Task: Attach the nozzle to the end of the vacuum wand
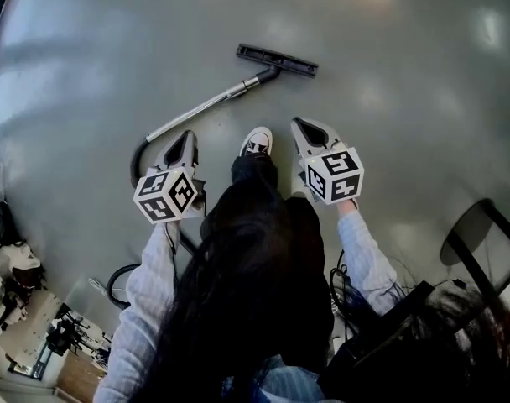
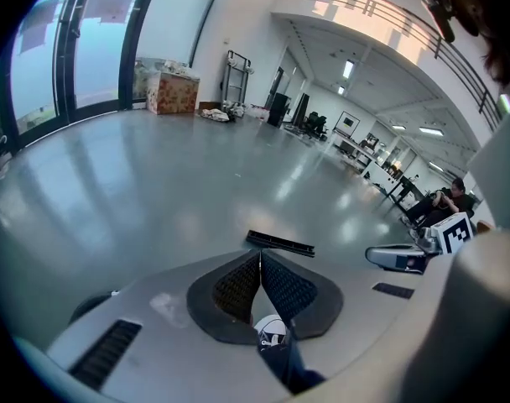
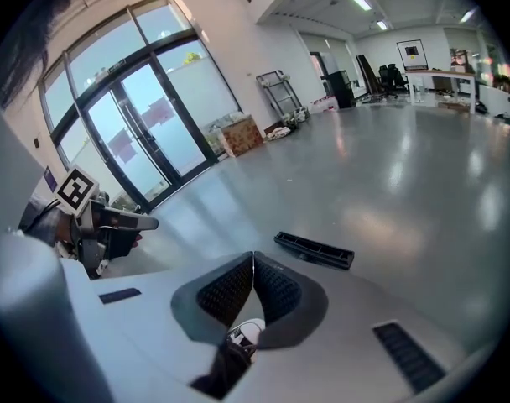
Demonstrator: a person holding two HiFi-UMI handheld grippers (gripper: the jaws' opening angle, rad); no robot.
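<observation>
A black floor nozzle [image 1: 277,60] lies on the grey floor, joined to the end of the silver vacuum wand [image 1: 206,105], which runs down-left to a black hose [image 1: 137,159]. The nozzle also shows beyond the jaws in the left gripper view [image 2: 279,243] and in the right gripper view [image 3: 314,250]. My left gripper [image 1: 188,138] hangs shut and empty above the floor, near the wand's hose end. My right gripper [image 1: 300,128] is shut and empty too, right of the person's shoe [image 1: 257,142]. Both are raised well clear of the nozzle.
The person's dark trouser leg and white shoe stand between the two grippers. A black chair [image 1: 481,242] is at the right. Cables [image 1: 343,284] lie near the feet. Boxes and carts [image 2: 173,91] stand far off by the windows.
</observation>
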